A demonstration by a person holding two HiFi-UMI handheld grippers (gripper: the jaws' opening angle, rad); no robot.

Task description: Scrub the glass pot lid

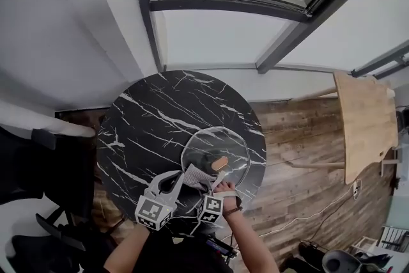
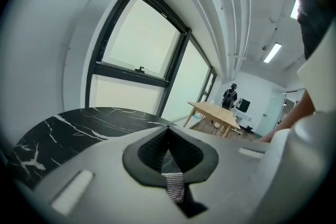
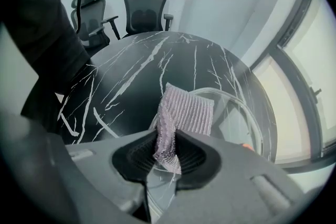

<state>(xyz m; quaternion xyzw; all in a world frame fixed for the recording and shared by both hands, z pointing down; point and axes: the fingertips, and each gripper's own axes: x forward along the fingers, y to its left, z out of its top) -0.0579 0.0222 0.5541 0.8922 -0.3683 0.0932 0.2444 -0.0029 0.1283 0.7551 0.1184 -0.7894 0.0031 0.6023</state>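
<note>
The glass pot lid lies flat on the near right part of the round black marble table, its brown knob on top. My right gripper is shut on a grey ribbed cloth. In the right gripper view the cloth rises out of the right gripper and hangs over the lid's near rim. The left gripper hovers just left of the cloth and is shut. A short grey woven strip shows in its seam; whether it is pinched is unclear.
A light wooden table stands to the right on the plank floor. Black office chairs sit beyond the marble table's left side. Large windows run along the far wall. A cable trails over the floor at the lower right.
</note>
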